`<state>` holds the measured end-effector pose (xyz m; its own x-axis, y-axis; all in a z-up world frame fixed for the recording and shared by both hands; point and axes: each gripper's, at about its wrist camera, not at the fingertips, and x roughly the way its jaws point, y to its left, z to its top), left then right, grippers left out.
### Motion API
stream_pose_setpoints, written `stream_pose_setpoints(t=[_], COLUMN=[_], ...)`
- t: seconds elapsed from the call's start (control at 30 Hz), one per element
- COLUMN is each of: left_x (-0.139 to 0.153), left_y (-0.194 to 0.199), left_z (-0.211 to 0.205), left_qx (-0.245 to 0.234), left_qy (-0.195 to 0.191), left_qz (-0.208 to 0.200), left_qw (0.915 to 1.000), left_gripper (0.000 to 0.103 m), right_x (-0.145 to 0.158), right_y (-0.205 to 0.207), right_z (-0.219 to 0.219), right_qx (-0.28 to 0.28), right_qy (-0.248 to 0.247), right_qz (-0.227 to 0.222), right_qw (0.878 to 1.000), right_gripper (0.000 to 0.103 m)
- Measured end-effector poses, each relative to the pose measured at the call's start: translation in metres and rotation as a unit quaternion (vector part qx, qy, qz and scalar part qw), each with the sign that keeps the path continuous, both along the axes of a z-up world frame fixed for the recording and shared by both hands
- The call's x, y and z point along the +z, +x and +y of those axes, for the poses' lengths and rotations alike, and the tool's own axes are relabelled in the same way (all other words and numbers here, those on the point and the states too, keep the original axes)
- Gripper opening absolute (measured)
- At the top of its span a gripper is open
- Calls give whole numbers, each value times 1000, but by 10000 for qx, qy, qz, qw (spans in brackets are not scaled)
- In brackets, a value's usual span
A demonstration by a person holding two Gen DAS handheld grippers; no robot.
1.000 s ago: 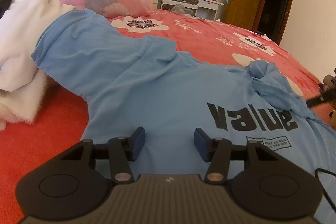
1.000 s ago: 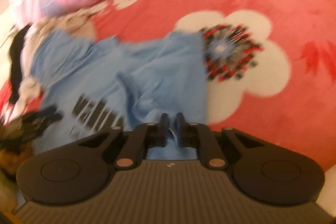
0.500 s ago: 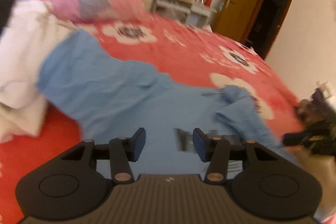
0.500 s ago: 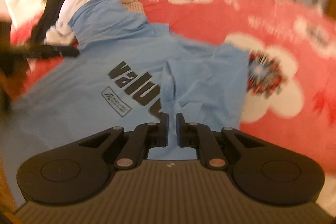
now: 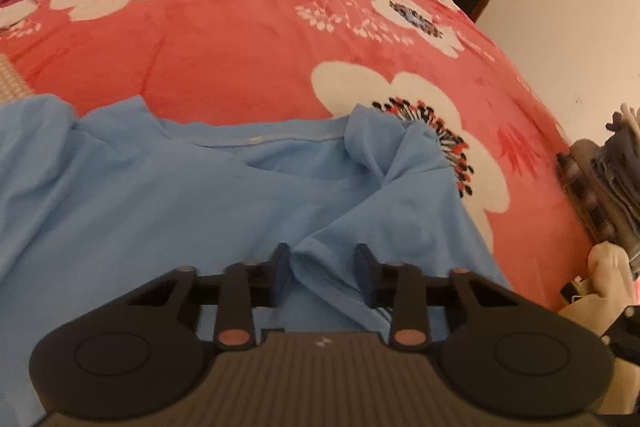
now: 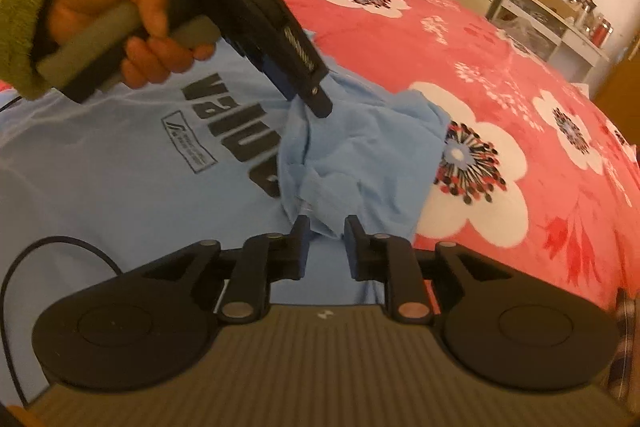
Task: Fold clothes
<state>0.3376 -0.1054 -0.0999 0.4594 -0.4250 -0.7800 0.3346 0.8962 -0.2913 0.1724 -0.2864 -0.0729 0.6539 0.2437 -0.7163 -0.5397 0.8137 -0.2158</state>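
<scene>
Now both tools are working the bunched sleeve of the blue T-shirt (image 6: 120,187), which lies spread on the red flowered bed (image 6: 500,39) with its black print facing up. The left tool (image 5: 322,263) stands partly open, a hemmed sleeve edge lying between its fingers and not yet pinched; ahead of it the sleeve is crumpled against the shoulder seam. The right tool (image 6: 324,239) is narrowly open too, a tuft of cloth right at its tips. By the look of it, the step is flattening that sleeve: each tool should close on a single layer at the hem and draw outward, low over the bed. A second ago the right tool was clamped shut and the left one hung wider, back over the shirt's body.
</scene>
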Motion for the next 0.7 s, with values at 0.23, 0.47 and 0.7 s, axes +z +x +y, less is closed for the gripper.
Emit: stream_pose_setpoints(t=[0.23,0.47,0.7], left_x=[15,5,-4], left_y=[3,22,28], left_z=[30,68,70], left_qx=[129,570,637], left_qy=[-780,-1544,-1665], left_qz=[-190,358,525], left_qw=[9967,9857,9826], left_gripper=[3,3,3], right_x=[-2,-3,-10], right_y=[4,4,-5], right_z=[4,23,59], right_qx=[53,298,804], right_qy=[237,51,-693], right_qz=[24,-73,-432], right_qw=[9997,9995,9934], right_gripper=[16,18,30])
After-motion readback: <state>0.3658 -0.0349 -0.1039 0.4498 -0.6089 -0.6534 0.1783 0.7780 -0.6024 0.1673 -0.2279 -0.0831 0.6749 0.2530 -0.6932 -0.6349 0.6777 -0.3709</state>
